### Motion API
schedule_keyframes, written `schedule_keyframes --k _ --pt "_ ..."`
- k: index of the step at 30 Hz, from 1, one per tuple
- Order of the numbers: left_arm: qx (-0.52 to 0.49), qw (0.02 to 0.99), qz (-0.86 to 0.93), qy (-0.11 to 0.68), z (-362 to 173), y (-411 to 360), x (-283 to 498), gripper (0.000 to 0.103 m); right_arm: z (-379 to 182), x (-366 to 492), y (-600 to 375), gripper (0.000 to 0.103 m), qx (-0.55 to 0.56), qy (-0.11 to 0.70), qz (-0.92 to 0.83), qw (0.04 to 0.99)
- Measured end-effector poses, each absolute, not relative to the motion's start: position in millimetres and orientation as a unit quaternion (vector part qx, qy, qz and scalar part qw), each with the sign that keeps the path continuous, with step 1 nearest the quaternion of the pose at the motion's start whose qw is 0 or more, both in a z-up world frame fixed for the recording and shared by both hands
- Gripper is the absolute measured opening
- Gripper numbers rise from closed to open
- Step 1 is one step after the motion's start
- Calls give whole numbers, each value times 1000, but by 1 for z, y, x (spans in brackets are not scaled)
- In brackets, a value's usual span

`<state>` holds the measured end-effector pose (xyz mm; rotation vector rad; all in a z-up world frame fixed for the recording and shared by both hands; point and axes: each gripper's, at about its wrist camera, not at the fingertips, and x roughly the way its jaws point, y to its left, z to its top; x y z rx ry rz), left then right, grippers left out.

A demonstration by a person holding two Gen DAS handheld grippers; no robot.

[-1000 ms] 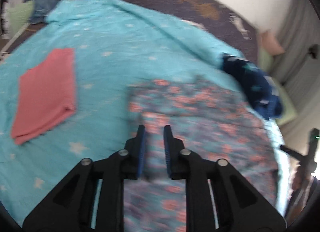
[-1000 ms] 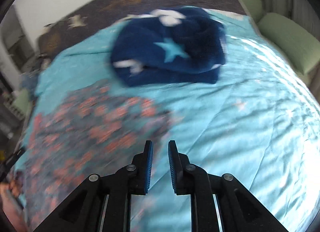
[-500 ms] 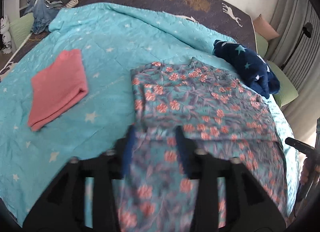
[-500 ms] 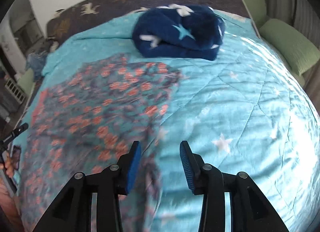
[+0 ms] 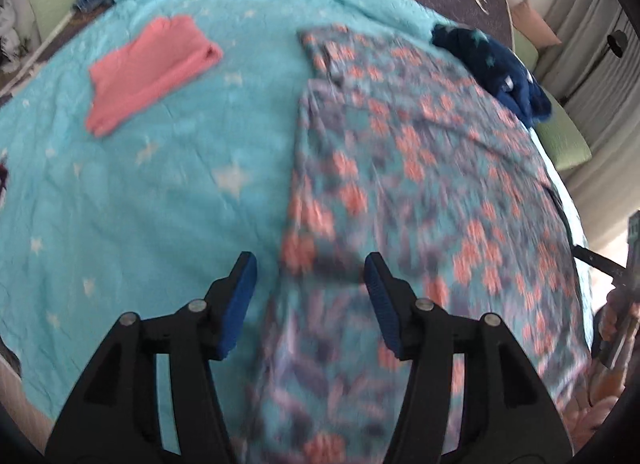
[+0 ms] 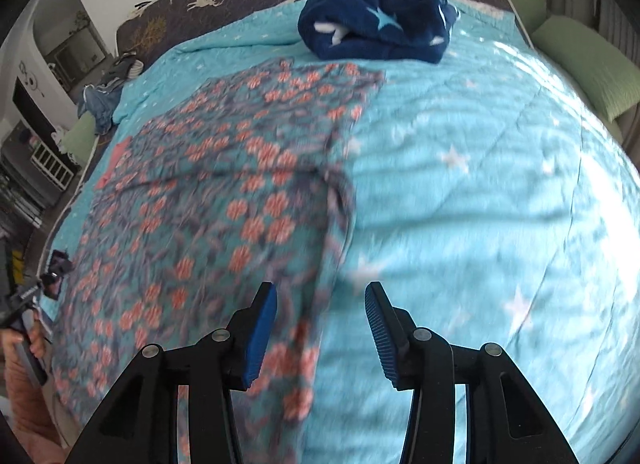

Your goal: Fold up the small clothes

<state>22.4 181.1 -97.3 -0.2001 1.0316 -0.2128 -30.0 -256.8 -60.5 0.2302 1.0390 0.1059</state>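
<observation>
1. Two grippers, both just parted wide, gripping nothing.
2. Lay farthest left on the turquoise quilt (image 5: 132, 200): pink folded cloth (image 5: 148, 72), well apart, probably set aside as finished.
3. Hung over the flowered garment's (image 5: 420, 168) left edge: left gripper (image 5: 310, 288), fingers (image 5: 240, 296) having just been opening, cloth between but unpressed, likely freshly released after a fold.
4. Straddled its right edge: right gripper (image 6: 320, 324), likewise spread, cloth loose.
5. Sat beyond, at the garment's far right corner: navy starred bundle (image 6: 376, 20), seemingly awaiting folding.
</observation>
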Motion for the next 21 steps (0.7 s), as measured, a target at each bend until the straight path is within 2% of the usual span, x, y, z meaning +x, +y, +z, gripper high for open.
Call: schedule_keyframes --k 4,9,15,16,17,18,19,21 --pt "-83 855 -129 496 -95 181 -6 58 -67 -60 -254 47 122 504 67 852" --pt "-68 845 -153 507 -91 185 -41 58 -67 -103 -254 55 133 502 93 849" --pt "-102 836 -174 510 -96 195 -60 57 -69 -138 -250 55 141 523 132 830" --pt "-108 835 -179 509 -96 195 -61 51 -69 -139 -249 55 147 525 144 826" --pt "-120 831 -191 508 -95 194 -61 38 -70 -139 -247 49 152 526 154 823" --pt "-133 825 -204 511 -95 194 -61 31 -70 -138 -245 37 156 530 164 817" --pt "-142 821 -211 512 -94 194 -62 23 -71 -137 -242 32 157 537 172 811" --pt "-142 820 -210 512 -94 193 -66 17 -71 -136 -237 24 149 544 172 808"
